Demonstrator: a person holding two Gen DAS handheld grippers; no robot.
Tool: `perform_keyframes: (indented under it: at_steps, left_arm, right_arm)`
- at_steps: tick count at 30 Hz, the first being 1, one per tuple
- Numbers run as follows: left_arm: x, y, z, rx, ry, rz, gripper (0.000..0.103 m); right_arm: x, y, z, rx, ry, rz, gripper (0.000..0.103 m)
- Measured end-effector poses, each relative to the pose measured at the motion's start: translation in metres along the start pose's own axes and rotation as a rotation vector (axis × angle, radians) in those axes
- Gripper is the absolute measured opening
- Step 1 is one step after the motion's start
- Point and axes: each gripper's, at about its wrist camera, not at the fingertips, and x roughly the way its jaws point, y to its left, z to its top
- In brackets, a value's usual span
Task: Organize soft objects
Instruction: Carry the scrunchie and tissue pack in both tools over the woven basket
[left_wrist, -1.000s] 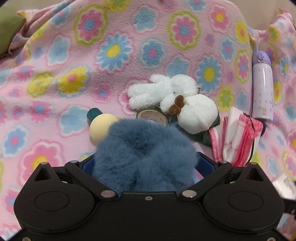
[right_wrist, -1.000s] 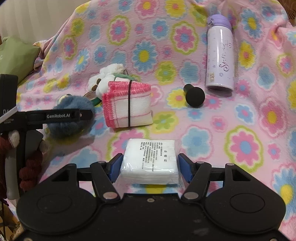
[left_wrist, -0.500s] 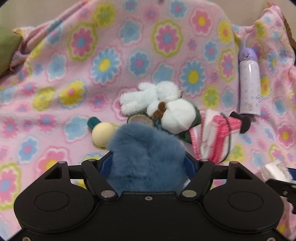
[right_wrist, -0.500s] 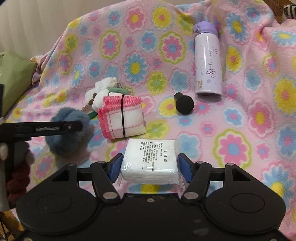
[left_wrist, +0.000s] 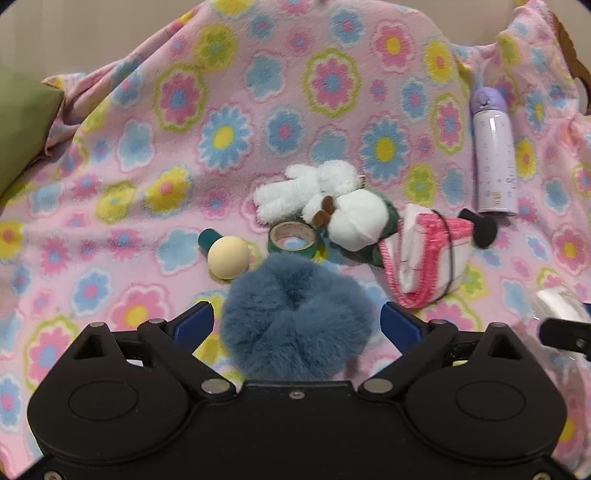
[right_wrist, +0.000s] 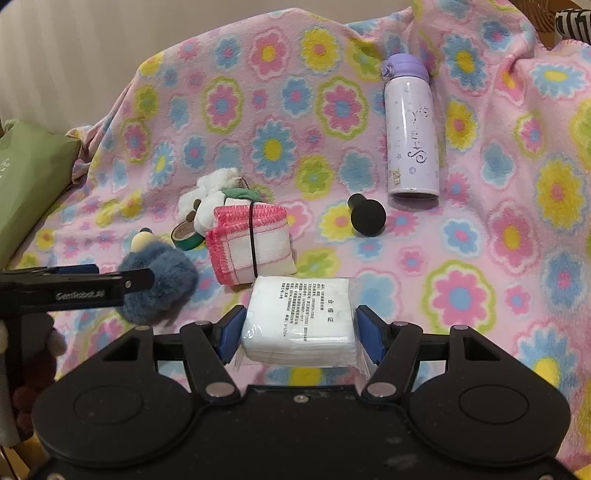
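Observation:
A fluffy blue scrunchie (left_wrist: 295, 314) lies on the flowered blanket (left_wrist: 147, 110) between the fingers of my left gripper (left_wrist: 297, 325). Its jaws are opening, and a gap shows between each blue pad and the fur. From the right wrist view, the same scrunchie (right_wrist: 162, 291) sits beside the left gripper's finger (right_wrist: 74, 288). My right gripper (right_wrist: 299, 332) is shut on a white wrapped packet of soft pads (right_wrist: 299, 314), held just above the blanket. A white plush toy (left_wrist: 332, 199) and a pink-edged bundle of cloths (left_wrist: 428, 254) lie behind the scrunchie.
A green tape roll (left_wrist: 293, 240) and a cream ball-headed item (left_wrist: 228, 256) lie near the plush. A purple bottle (right_wrist: 410, 129) and a black knob (right_wrist: 365, 218) rest at the right. A green cushion (right_wrist: 29, 177) borders the blanket's left edge.
The left jaws squeezed the scrunchie half a second ago and have now spread apart, leaving it on the blanket. The left gripper drew up and back. The right gripper still holds the packet.

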Motion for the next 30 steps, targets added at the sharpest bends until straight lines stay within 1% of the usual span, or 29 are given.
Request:
perform_keyframes:
  at_steps: [6,15,17,20,21,22,23,24,25,28,30]
  left_arm:
    - [0.034,0.001,-0.001,0.004,0.053,0.035,0.095]
    - [0.066,-0.003,-0.002,-0.001,0.063,0.063,0.095]
    - [0.07,-0.001,-0.001,-0.014,0.059,0.063,0.098]
    - [0.073,-0.001,-0.002,-0.015,0.056,0.062,0.098]
    - [0.072,-0.001,-0.002,-0.01,0.052,0.051,0.092]
    - [0.07,-0.002,-0.003,-0.005,0.047,0.035,0.083]
    - [0.067,-0.002,-0.003,0.0,0.043,0.029,0.08]
    - [0.065,-0.003,-0.003,0.005,0.041,0.028,0.069]
    - [0.062,-0.004,-0.002,0.009,0.041,0.024,0.062]
    - [0.052,-0.006,0.0,0.009,0.049,0.01,0.059]
    - [0.041,-0.006,0.001,0.01,0.044,0.007,0.059]
  right_arm:
    - [0.011,-0.008,-0.001,0.028,0.027,-0.014,0.064]
    - [0.032,-0.012,-0.005,0.035,0.068,-0.03,0.064]
    - [0.035,-0.012,-0.006,0.036,0.074,-0.031,0.064]
    - [0.04,-0.012,-0.007,0.037,0.081,-0.031,0.064]
    - [0.041,-0.012,-0.007,0.037,0.084,-0.031,0.064]
    - [0.042,-0.011,-0.007,0.038,0.084,-0.032,0.064]
    - [0.042,-0.011,-0.007,0.038,0.084,-0.031,0.064]
    - [0.042,-0.011,-0.007,0.037,0.083,-0.031,0.064]
    - [0.042,-0.01,-0.007,0.036,0.081,-0.031,0.064]
    - [0.037,-0.008,-0.005,0.034,0.068,-0.03,0.064]
    - [0.03,-0.007,-0.002,0.032,0.052,-0.026,0.064]
